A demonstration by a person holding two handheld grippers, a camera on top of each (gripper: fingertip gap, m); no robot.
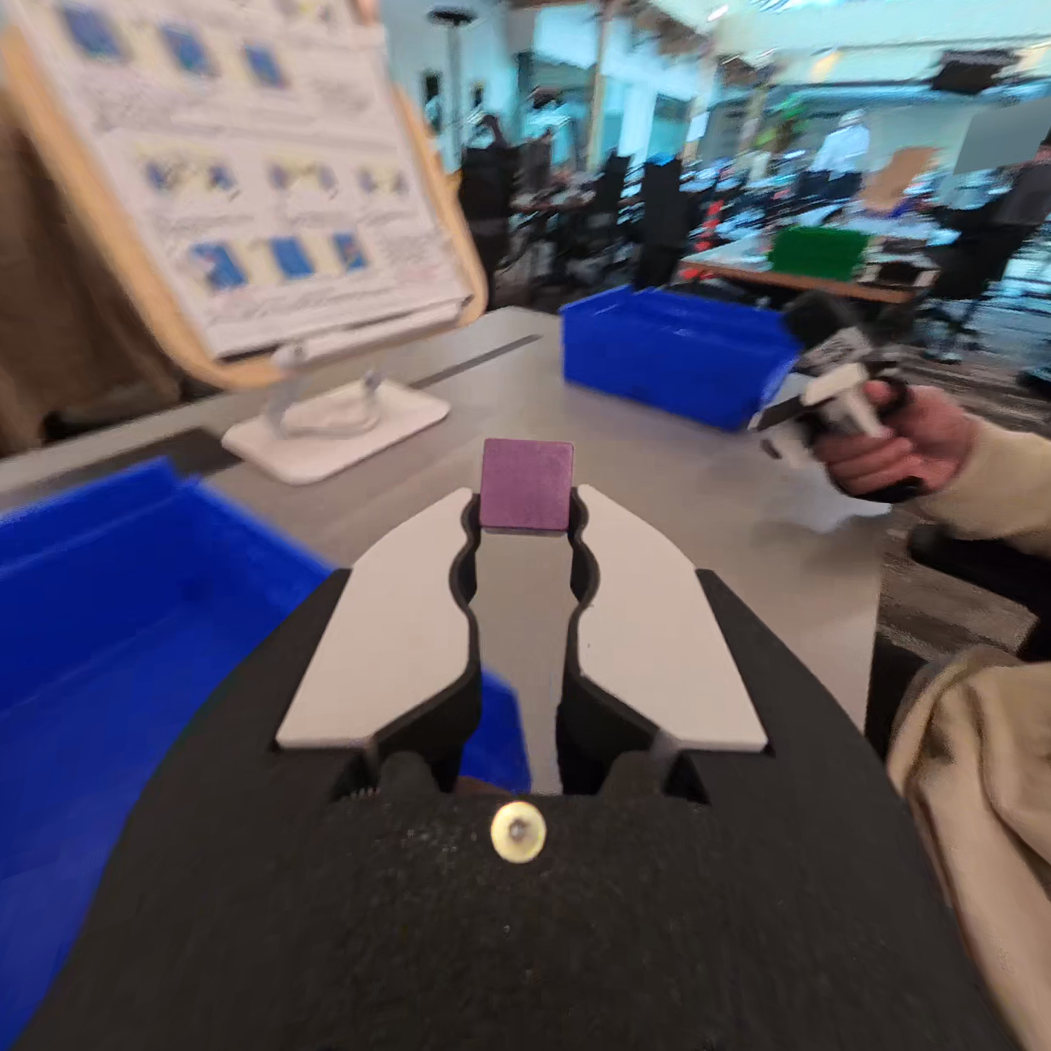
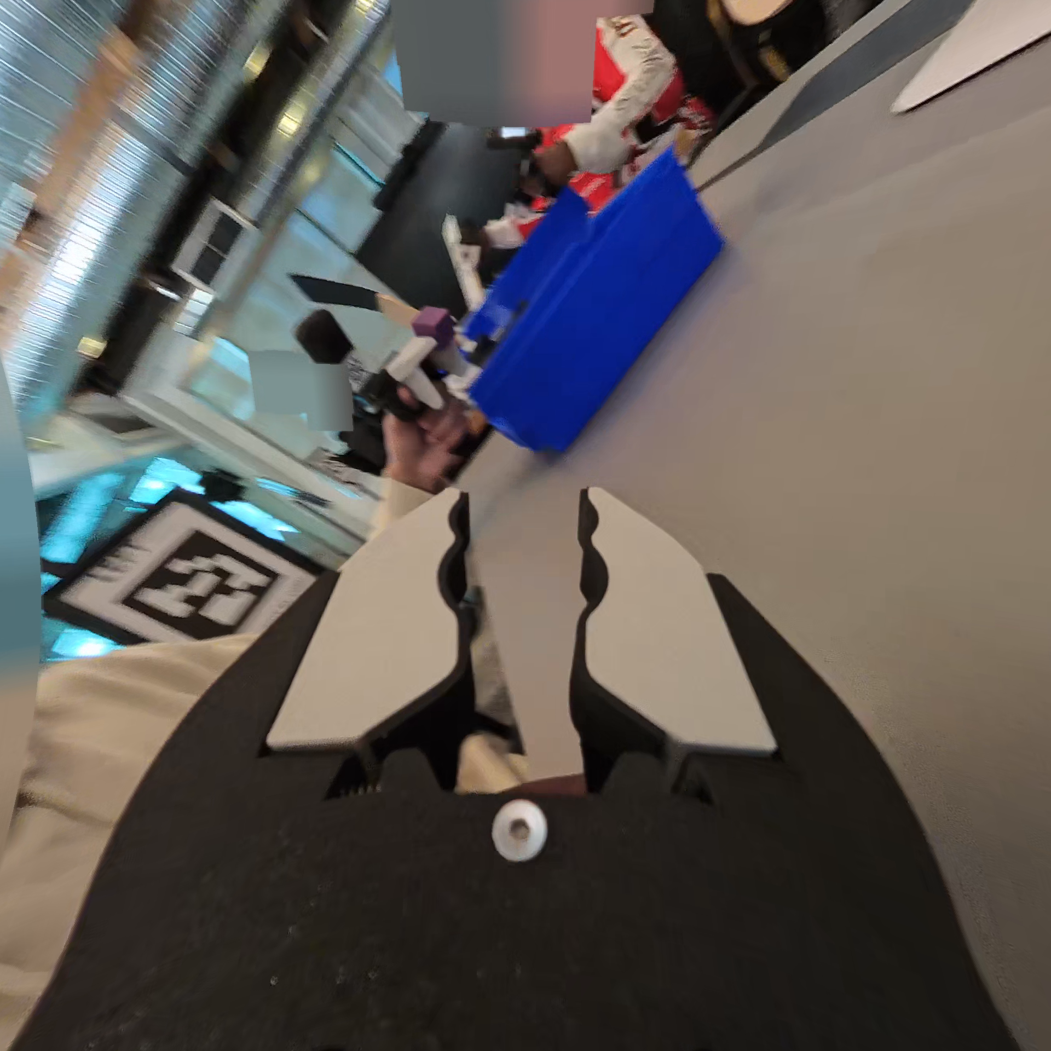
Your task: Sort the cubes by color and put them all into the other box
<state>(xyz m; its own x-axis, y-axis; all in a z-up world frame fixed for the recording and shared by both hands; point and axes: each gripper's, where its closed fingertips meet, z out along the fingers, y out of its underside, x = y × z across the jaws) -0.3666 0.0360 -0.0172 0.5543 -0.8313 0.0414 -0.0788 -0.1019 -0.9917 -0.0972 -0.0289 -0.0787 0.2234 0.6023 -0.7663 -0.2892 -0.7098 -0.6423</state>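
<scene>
The left gripper [image 1: 524,500] pinches a purple cube [image 1: 525,486] at its fingertips, above the grey surface [image 1: 711,512]. The far blue box [image 1: 671,352] lies at one o'clock. The right gripper [image 2: 526,512] stands half-spread, empty.

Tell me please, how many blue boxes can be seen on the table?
2. One blue box lies near, left of the left tongs, which hold a purple cube. The other blue box stands farther away on the table. Their insides are mostly hidden.
</scene>
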